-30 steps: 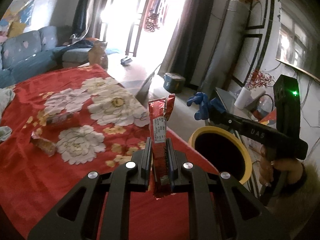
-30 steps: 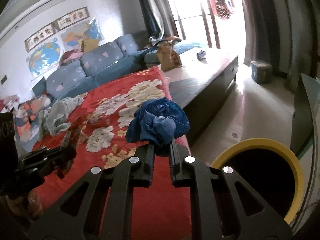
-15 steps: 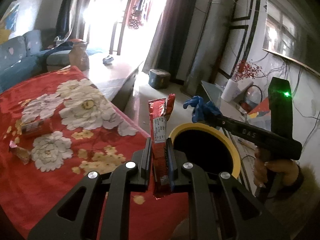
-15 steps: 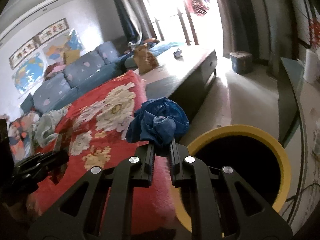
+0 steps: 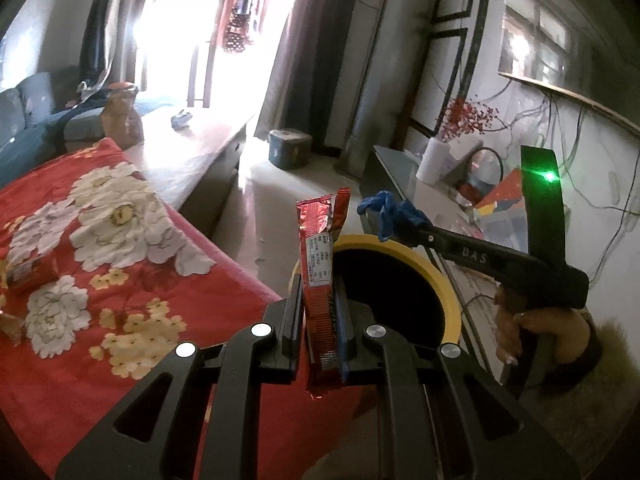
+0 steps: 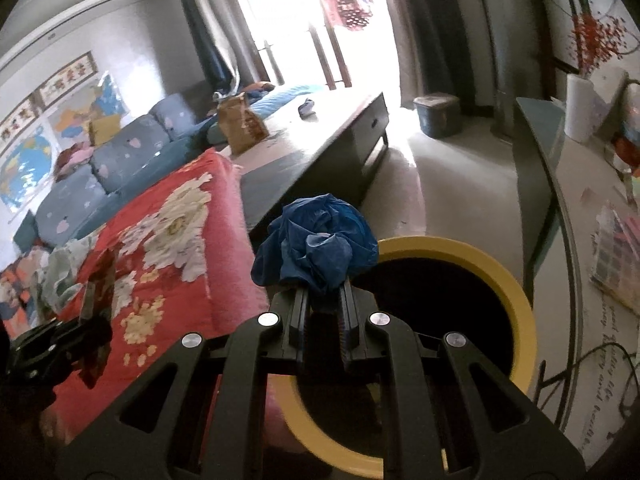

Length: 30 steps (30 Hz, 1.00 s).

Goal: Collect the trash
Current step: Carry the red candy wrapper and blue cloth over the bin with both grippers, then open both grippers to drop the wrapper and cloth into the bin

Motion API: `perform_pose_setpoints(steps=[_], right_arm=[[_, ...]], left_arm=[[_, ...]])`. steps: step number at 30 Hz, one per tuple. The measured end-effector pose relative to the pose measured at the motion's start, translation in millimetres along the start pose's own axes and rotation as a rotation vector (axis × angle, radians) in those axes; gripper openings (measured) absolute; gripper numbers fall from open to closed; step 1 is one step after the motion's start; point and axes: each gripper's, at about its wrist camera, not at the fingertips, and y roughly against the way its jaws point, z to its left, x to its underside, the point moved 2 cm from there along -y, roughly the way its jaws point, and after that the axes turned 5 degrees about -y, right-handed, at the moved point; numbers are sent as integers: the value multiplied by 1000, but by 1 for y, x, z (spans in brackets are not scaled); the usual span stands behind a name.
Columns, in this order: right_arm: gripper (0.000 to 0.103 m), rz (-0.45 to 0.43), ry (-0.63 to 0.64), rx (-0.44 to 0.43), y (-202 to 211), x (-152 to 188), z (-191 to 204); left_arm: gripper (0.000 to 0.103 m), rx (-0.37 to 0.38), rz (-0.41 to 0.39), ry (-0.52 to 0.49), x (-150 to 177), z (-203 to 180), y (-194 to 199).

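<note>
My left gripper [image 5: 318, 312] is shut on a red snack wrapper [image 5: 320, 264] that stands upright between its pads, at the near edge of a yellow-rimmed bin [image 5: 448, 292]. My right gripper [image 6: 323, 312] is shut on a crumpled blue plastic bag [image 6: 318, 248], held above the left rim of the same bin [image 6: 516, 292]. In the left wrist view the right gripper [image 5: 404, 224] reaches in from the right over the bin with the blue bag [image 5: 386, 210], a hand [image 5: 536, 324] on its handle. In the right wrist view the left gripper [image 6: 96, 316] with its wrapper [image 6: 98, 284] shows at the lower left.
A red floral blanket [image 5: 92, 240] covers the surface left of the bin, with more wrappers [image 5: 28, 272] on it. A low dark table [image 6: 320, 144] carrying a paper bag [image 6: 240, 124] stands beyond. A glass-topped cabinet [image 6: 560, 208] runs along the right. A small tub [image 5: 290, 148] sits on the floor.
Both grippers have swung right, away from the blanket and toward the bin, each keeping its trash. The bin now sits closer and more central in both views.
</note>
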Motion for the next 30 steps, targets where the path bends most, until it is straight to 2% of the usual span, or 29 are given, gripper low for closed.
perform_pose_setpoints(steps=[11, 18, 24, 26, 27, 28, 30], right_arm=[[8, 3, -83, 54, 1, 2, -40], [8, 36, -118, 60, -4, 6, -59], [13, 42, -166, 68, -3, 10, -73], [27, 50, -182, 68, -4, 10, -79], [40, 46, -189, 74, -2, 11, -81], [44, 36, -200, 80, -1, 11, -83], [48, 30, -213, 83, 1, 11, -87]], left_arm=[[14, 51, 48, -56, 0, -32, -37], [14, 76, 81, -60, 0, -42, -65], [15, 94, 98, -57, -1, -50, -88], [35, 99, 103, -58, 0, -52, -95], [66, 102, 105, -56, 0, -53, -99], [80, 108, 103, -58, 0, -54, -103], [80, 121, 102, -71, 2, -56, -107]])
